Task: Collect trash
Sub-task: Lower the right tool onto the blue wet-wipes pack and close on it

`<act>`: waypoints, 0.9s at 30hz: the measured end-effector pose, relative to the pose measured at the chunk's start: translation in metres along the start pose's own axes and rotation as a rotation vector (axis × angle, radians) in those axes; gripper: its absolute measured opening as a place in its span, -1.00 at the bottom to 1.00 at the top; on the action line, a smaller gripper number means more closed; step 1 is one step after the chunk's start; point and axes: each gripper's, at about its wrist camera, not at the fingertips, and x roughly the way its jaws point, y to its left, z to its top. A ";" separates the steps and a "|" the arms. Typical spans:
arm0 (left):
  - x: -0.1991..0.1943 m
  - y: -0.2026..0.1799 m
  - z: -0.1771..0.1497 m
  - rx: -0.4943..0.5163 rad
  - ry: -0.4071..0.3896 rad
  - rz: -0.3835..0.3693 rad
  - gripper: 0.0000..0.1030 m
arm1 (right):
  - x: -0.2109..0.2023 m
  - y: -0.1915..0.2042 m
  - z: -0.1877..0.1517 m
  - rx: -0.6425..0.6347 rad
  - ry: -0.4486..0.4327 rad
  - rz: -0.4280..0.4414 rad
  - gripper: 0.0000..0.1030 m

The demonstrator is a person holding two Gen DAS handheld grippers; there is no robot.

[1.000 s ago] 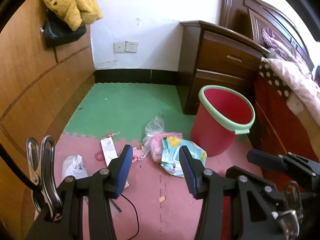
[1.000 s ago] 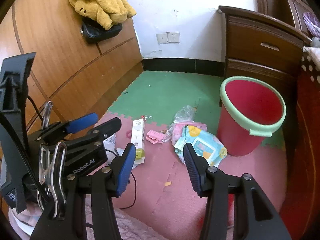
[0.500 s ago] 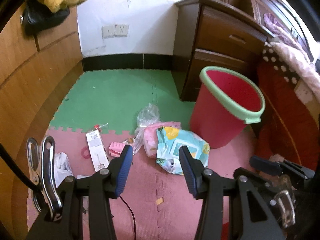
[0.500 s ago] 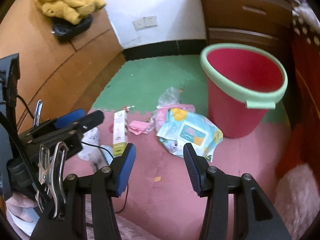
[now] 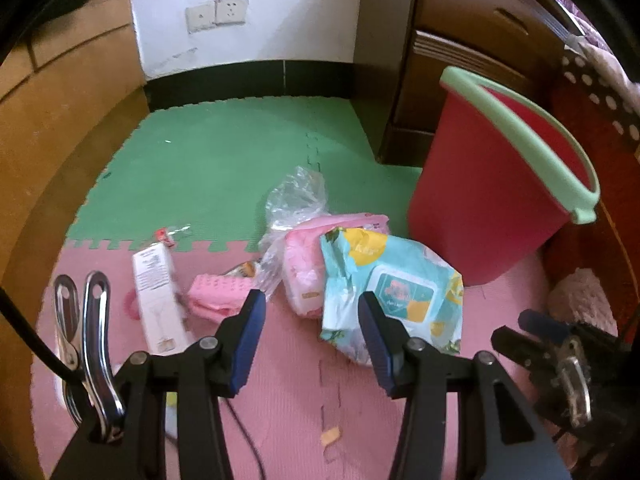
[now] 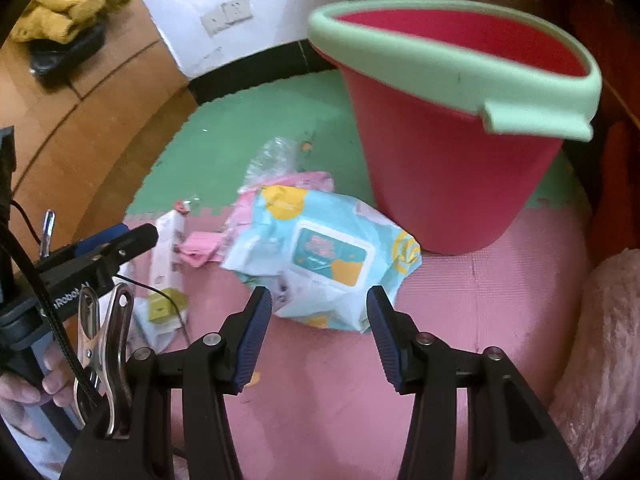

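wipes pack point(image 6: 320, 256): crumpled, blue-yellow | left gripper point(image 5: 310, 324): spread, empty | right gripper point(image 6: 318, 320): spread, empty

A red bucket point(image 6: 448, 160) is wearing a mint-green rim. The wipes pack point(image 6: 324, 264) is showing pale blue with yellow blobs and a teal label. The floor mat point(image 5: 224, 160) is running in 2 colours, green then pink. A blurred pink wrapper point(image 5: 216, 294), possibly ribbed, is lying there.
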 end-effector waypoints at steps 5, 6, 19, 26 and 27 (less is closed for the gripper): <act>0.040 -0.012 0.000 0.018 0.010 -0.027 -0.02 | 0.031 -0.015 -0.005 0.006 0.018 -0.036 -0.02; 0.047 -0.014 0.000 0.026 0.010 -0.029 -0.02 | 0.038 -0.018 -0.006 0.012 0.022 -0.043 -0.02; 0.110 -0.011 -0.020 0.064 0.076 -0.009 -0.02 | 0.088 -0.041 -0.017 0.093 0.043 -0.098 -0.02; 0.126 0.002 -0.023 -0.018 0.130 -0.075 0.02 | 0.105 -0.042 -0.029 0.086 0.053 -0.111 -0.02; 0.129 0.000 -0.025 -0.011 0.140 -0.075 0.02 | 0.108 -0.042 -0.031 0.087 0.059 -0.108 -0.02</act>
